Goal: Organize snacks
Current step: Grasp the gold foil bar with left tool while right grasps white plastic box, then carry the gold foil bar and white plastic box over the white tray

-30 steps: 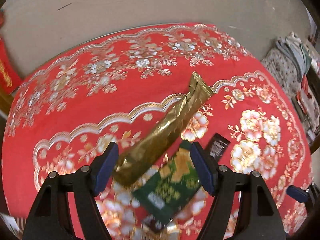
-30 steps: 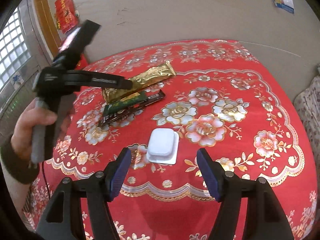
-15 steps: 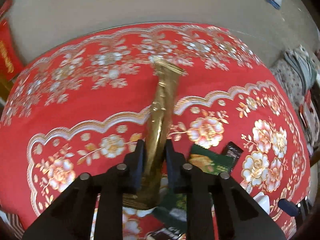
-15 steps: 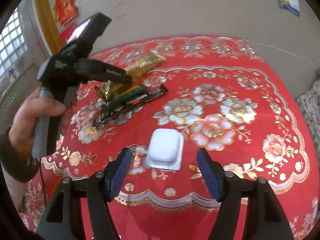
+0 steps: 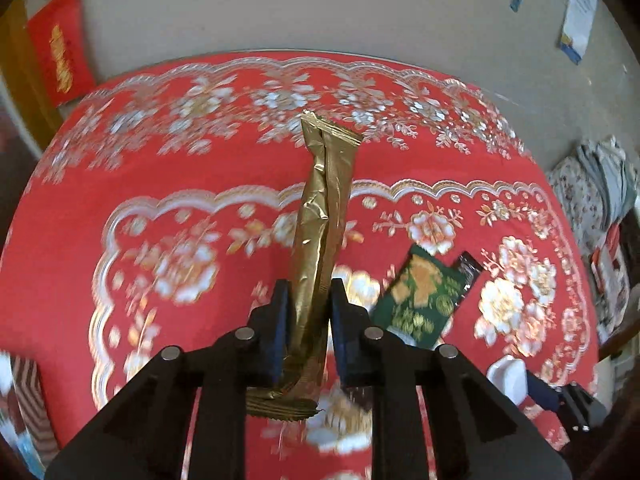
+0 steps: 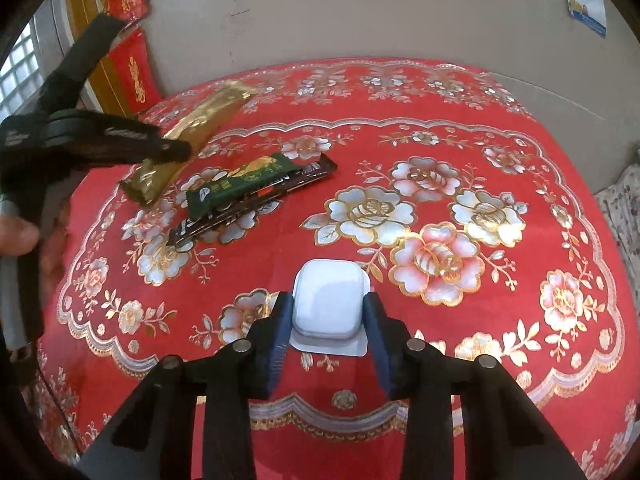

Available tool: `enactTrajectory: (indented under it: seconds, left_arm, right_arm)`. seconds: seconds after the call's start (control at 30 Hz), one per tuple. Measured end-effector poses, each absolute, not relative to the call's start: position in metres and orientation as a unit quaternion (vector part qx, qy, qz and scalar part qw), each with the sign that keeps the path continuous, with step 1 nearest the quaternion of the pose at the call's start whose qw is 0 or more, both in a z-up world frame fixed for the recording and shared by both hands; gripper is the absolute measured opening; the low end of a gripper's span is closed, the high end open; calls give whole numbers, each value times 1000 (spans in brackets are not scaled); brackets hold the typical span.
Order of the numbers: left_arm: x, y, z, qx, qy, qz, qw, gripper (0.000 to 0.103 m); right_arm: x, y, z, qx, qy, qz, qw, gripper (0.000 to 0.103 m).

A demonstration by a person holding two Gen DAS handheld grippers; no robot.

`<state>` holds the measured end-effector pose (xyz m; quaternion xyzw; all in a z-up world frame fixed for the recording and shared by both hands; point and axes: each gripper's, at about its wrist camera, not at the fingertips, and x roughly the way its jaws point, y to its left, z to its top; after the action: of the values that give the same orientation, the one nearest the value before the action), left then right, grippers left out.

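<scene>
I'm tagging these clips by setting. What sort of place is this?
Probably a room in a home: a round table under a red flowered tablecloth, red paper hangings on a plain scuffed wall, and folded clothes piled beside the table.

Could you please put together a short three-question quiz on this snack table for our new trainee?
1. True or false: the left claw is shut on the gold snack packet.
2. What lies between the right claw's closing fingers?
A. the green packet
B. the white cup
C. nothing
3. Fill in: the green packet lies on top of the ___ packet.

Key:
1. True; its pads pinch the packet near one end.
2. B, the white cup, which sits on the red tablecloth.
3. The dark packet, partly covered by the green one.
</scene>
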<state>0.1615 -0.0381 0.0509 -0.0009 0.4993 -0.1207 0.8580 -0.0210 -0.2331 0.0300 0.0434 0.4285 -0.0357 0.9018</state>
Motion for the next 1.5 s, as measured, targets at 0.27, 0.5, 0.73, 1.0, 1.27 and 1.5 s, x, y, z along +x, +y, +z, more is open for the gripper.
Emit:
enactTrajectory:
  seconds: [0.27,0.5,0.73,1.0,1.27,1.5]
  left_arm:
    - [101,-19,64,4,475,-95,875,17]
    - [61,-2,65,0,471,-92,877,17]
    - [22,15,59,1,469,-86,879,17]
    - [-19,31,65,18,441,-73,894,17]
    - [-41,52,68,21,425,-59,903,17]
    - [-54,75,71,17,413,-42,910,17]
  right_arm:
    - [-49,-217,37,44,415,-25,908,37]
    - [-67,-193,42,47,403,-12,914,37]
    - [-79,-173,45,57,393,3,918,37]
    - [-87,-139,52,43,384,25,922,37]
    - [-91,-111,53,37,383,46,922,37]
    - [-91,-91,55,30,382,60,922,37]
